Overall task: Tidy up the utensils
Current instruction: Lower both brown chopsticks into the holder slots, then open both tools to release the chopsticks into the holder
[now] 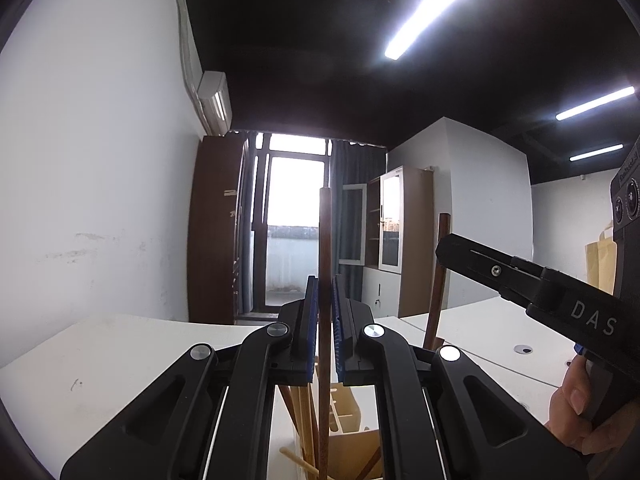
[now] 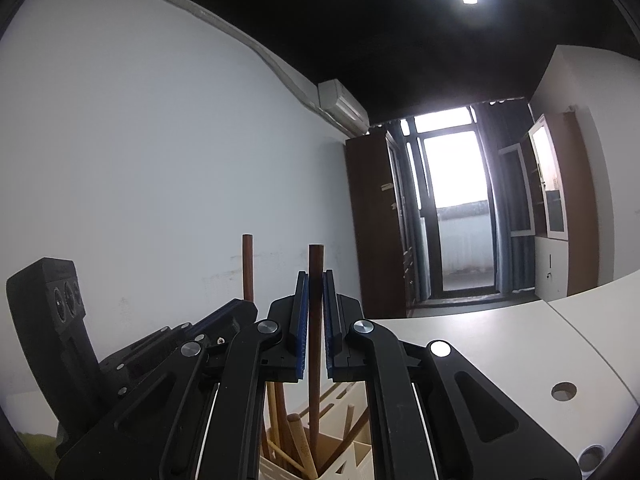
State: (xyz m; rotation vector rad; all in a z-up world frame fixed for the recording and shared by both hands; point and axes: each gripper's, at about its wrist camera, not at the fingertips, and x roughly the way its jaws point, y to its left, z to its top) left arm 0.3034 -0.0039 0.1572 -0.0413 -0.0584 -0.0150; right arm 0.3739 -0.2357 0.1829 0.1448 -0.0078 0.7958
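So both grippers are up above the utensil holder (image 2: 348, 446), each with a long dark wooden stick between its blue pads. The left gripper (image 1: 325, 332) is clamped on a dark chopstick (image 1: 325, 264) that stands pretty much upright, its lower end going down into the holder (image 1: 356, 440) among the other wooden utensils (image 1: 306, 416) already stuck in there. The right gripper (image 2: 315, 328) has the second chopstick (image 2: 315, 280) sitting between its pads too, also upright, with the bottom end down in the holder next to a wooden handle (image 2: 298, 436); the pads look close on either side of it but I honestly can't tell if they're actually pinching it. From the left camera the right gripper (image 1: 444, 246) comes in from the right of the holder, with a hand (image 1: 580, 408) on its grip. The holder sits on a white table (image 1: 100, 360).
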